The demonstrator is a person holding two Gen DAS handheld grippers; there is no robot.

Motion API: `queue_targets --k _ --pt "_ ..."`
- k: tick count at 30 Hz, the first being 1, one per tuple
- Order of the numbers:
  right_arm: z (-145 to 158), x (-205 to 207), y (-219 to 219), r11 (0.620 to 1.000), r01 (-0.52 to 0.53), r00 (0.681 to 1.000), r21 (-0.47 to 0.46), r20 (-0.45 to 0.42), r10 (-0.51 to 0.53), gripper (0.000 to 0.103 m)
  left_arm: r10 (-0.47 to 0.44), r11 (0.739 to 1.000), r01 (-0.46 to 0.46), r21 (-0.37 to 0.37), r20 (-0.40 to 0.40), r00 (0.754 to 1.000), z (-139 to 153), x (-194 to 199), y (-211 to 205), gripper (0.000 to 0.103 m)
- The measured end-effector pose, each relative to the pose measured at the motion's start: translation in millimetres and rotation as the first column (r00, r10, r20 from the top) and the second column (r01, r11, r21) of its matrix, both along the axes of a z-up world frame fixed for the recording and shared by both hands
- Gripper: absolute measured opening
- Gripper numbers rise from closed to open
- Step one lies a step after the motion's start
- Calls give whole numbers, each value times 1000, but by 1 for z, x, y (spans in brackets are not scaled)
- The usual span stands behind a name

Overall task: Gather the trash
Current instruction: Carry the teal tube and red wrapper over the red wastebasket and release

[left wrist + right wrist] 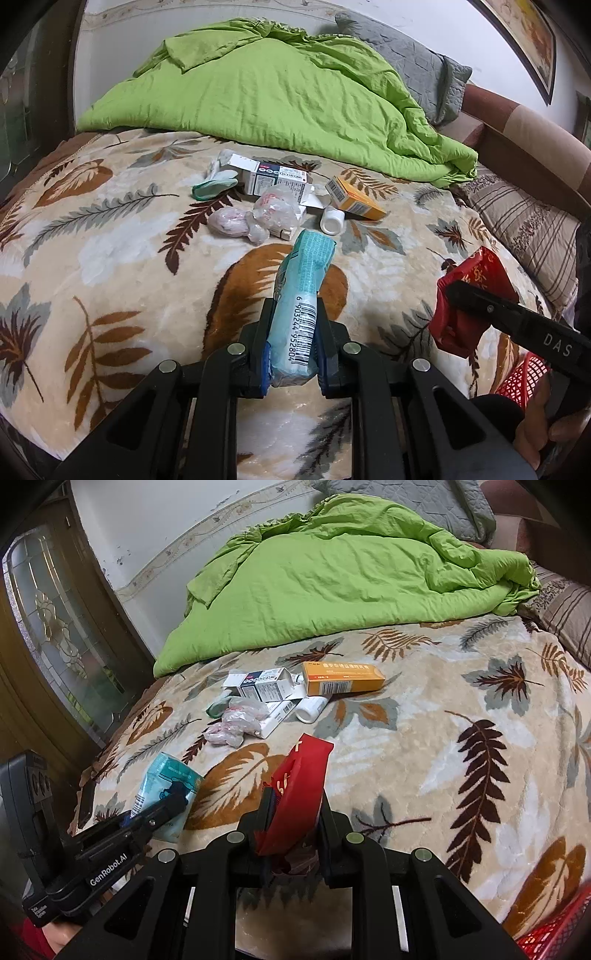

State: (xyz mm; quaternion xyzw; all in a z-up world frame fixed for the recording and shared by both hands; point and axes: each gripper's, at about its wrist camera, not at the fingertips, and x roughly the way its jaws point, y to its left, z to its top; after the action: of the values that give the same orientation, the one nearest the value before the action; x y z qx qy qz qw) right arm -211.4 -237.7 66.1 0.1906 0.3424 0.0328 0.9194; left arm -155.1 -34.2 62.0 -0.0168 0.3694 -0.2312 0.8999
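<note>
On the bed's leaf-patterned blanket in front of you lies a small heap of trash, well ahead of both tools. Your left gripper has its jaws closed on a pale blue packet with a barcode down its side; the packet stands up between the pads and leans away from you, clear of the blanket. Your right gripper has its jaws clamped on a crumpled red wrapper, which sticks up and forward between them. From the left wrist view that red wrapper hangs to the right of the blue packet, and the two are apart.

In the heap, a white printed carton lies on its side with a flap open. Just in front of it sit a crumpled clear plastic bag and a smaller wad of plastic. A green-and-white wrapper lies at the carton's left end. To the right, an orange box rests tilted, and a small white bottle lies on its side just below it.

Behind the heap a green quilt is bunched up. A red mesh basket shows at the lower right edge, beside your right hand.
</note>
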Motion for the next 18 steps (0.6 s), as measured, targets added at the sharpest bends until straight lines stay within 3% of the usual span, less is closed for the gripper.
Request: queue_targets --k 18 --pt "2 -16 -10 999 21 999 25 -32 -20 21 -44 999 44 -23 12 999 12 -9 -4 17"
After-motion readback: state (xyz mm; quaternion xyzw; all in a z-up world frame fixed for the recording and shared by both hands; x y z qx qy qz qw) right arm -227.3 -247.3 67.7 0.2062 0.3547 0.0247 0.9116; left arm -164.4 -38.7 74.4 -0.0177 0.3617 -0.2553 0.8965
